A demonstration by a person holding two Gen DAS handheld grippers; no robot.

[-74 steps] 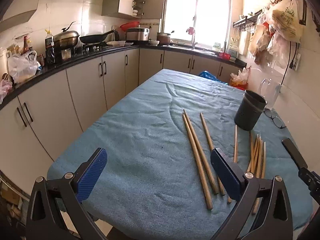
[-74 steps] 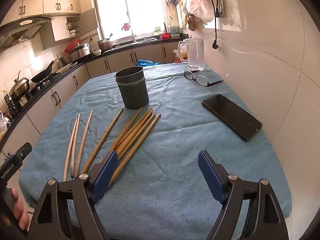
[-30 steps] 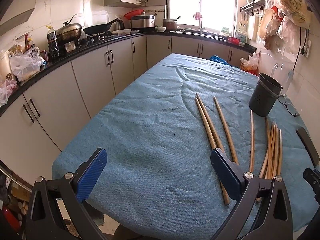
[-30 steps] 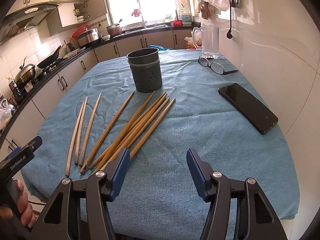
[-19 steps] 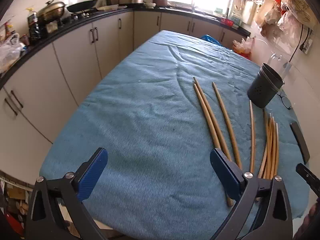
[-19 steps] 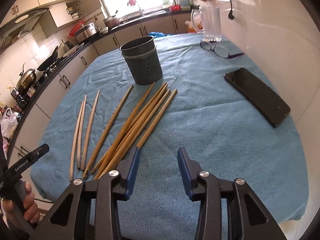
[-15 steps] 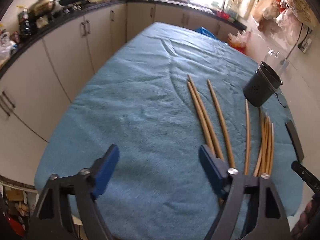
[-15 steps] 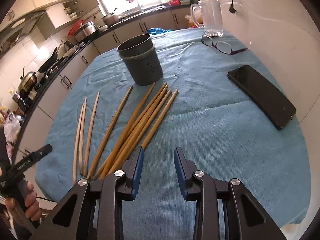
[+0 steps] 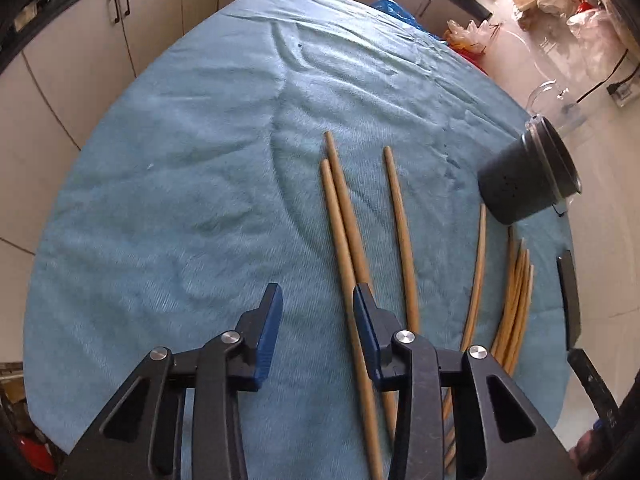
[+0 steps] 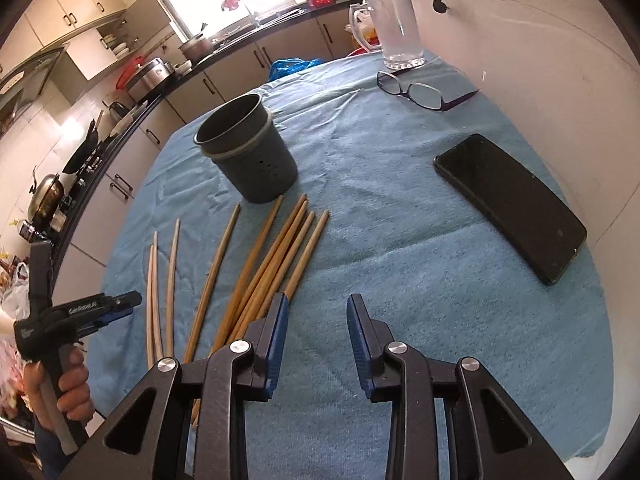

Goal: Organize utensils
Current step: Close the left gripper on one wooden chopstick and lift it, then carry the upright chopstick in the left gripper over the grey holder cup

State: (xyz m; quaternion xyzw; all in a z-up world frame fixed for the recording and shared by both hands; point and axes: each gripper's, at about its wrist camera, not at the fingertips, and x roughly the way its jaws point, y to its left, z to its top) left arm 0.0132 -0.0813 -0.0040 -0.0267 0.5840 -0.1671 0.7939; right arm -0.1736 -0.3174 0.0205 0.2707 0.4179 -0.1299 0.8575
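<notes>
- On the blue cloth [image 10: 400,240] that covers the table, nothing has been tidied yet: every chopstick lies flat, and the dark holder [image 10: 248,156] stands upright at the far end with nothing visible in it.
- The left gripper [image 9: 316,320] has tipped down toward the table since a second ago, when it looked across the kitchen; now the cloth fills its view.
- Its jaws, wide apart then, are closing, with bare cloth between them and nothing held. Its right finger [image 9: 366,312] lies over the two leftmost chopsticks [image 9: 344,220].
- The right gripper [image 10: 316,320] has narrowed from a moderate gap to a small one and holds nothing. Its left finger [image 10: 276,320] sits at the near end of the bundle of chopsticks [image 10: 280,248] just beside the holder.
- A phone [image 10: 508,204] and glasses [image 10: 416,90] lie off to the right, well apart from the work.
- I'd say both hands are lining up a first pick; the left needs to shift right to straddle a stick.
</notes>
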